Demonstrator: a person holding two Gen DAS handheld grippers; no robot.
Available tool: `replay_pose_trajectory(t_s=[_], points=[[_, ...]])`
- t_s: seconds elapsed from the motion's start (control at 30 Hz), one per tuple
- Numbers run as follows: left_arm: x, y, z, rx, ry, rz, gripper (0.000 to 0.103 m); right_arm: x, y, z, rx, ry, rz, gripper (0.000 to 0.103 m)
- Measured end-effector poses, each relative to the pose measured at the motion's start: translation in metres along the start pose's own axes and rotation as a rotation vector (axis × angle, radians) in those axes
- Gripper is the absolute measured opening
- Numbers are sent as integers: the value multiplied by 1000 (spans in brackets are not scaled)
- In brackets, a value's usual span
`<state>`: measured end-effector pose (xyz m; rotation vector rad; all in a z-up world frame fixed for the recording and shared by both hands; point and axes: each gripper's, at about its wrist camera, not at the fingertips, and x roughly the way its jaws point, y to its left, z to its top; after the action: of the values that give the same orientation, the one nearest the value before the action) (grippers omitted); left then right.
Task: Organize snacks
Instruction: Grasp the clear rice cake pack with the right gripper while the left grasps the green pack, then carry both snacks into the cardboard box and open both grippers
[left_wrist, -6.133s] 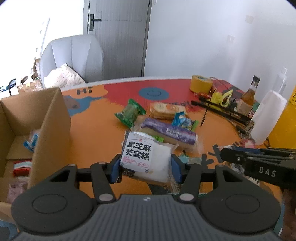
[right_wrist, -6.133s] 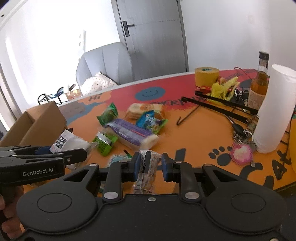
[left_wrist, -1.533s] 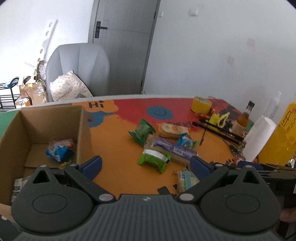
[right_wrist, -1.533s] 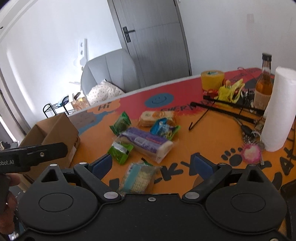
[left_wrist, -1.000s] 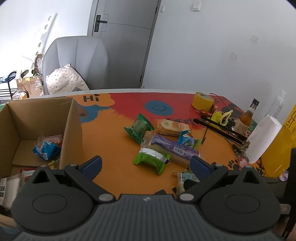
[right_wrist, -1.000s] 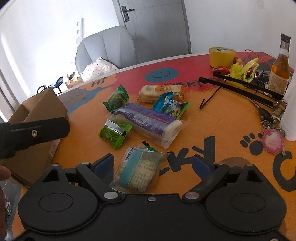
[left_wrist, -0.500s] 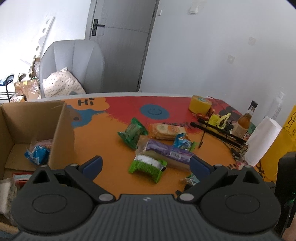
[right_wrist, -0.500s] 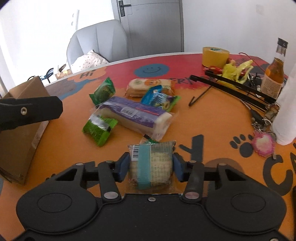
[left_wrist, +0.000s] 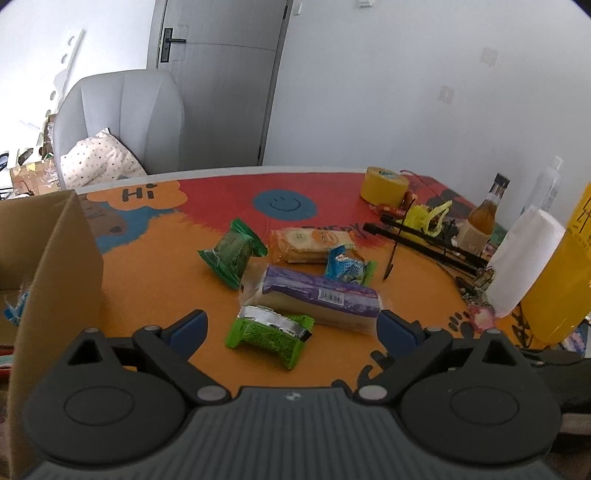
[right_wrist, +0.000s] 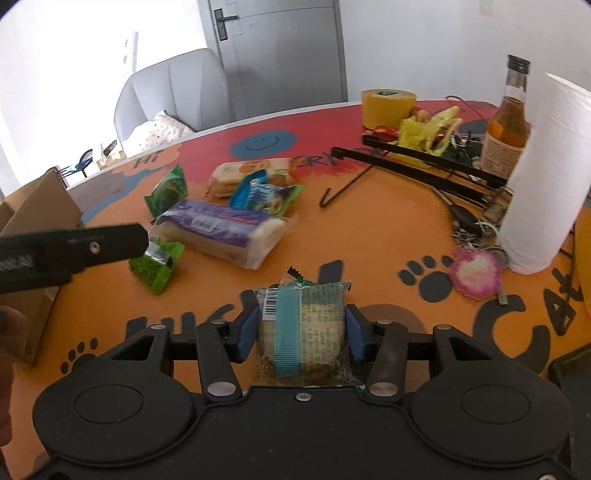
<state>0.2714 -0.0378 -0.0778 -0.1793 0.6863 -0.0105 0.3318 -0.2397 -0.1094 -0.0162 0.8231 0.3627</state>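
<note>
My right gripper has a clear snack packet with a teal stripe between its blue pads, which touch both of its sides. Its jaws are opening slightly. My left gripper stands wide open and holds nothing, just short of a bright green foil snack. Behind that lie a long purple packet, a dark green packet, an orange biscuit pack and a blue packet. An open cardboard box stands at the left. The left gripper's side also shows in the right wrist view.
On the round, colourful table, the right side holds a paper towel roll, a brown bottle, a yellow tape roll, black metal rods, a big yellow container and a pink pompom keyring. A grey chair stands behind.
My right gripper came down over the teal-striped packet and closed on it. My left gripper swung from over the box toward the snacks and sank a little, staying open.
</note>
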Motion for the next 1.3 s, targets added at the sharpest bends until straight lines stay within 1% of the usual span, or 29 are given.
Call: replay_pose_trajectory(t_s=[0.03, 0.17, 0.23, 0.33, 0.47, 0.5, 0.53, 0.6, 0.67, 0.7, 0.77, 0.8, 0.83, 1.07, 1.1, 1.13, 1.23, 1.3], points=[[3, 0, -1, 2, 5, 4, 98, 0, -1, 0, 3, 0, 0, 53], [19, 4, -3, 7, 33, 22, 98, 0, -6, 0, 14, -5, 2, 56], [26, 6, -5, 8, 49, 25, 98, 1, -6, 0, 11, -5, -4, 64], [36, 6, -6, 17, 62, 45, 94, 2, -6, 1, 4, -6, -11, 69], [45, 6, -6, 19, 70, 50, 91, 4, -6, 1, -11, -9, -14, 69], [47, 5, -7, 27, 74, 52, 88, 4, -6, 1, -13, -12, -14, 69], [49, 4, -7, 33, 78, 53, 84, 4, -6, 0, -14, -14, -14, 69], [53, 2, -8, 38, 83, 55, 80, 4, -7, 0, -14, -16, -17, 68], [57, 2, -9, 39, 83, 65, 80, 4, -6, 0, -15, -19, -28, 65], [57, 1, -10, 44, 74, 71, 79, 3, -6, 0, -16, -20, -34, 62], [57, 0, -11, 49, 68, 72, 72, 3, -6, 0, -19, -21, -52, 56], [56, 0, -11, 51, 66, 73, 66, 3, -6, 0, -23, -21, -60, 50], [55, 0, -11, 52, 66, 73, 65, 2, -6, 0, -28, -21, -63, 47], [43, -2, -14, 40, 51, 62, 53, -8, -12, -4, 8, -31, -19, 46], [41, -2, -15, 39, 52, 59, 44, -11, -11, -4, 9, -37, -17, 46], [39, -2, -15, 38, 53, 55, 41, -14, -11, -4, 11, -43, -13, 46], [30, -3, -15, 40, 37, 55, 34, -19, -9, -2, 7, -57, -5, 46], [25, -2, -15, 34, 40, 46, 33, -24, -7, -2, 6, -65, 0, 46]])
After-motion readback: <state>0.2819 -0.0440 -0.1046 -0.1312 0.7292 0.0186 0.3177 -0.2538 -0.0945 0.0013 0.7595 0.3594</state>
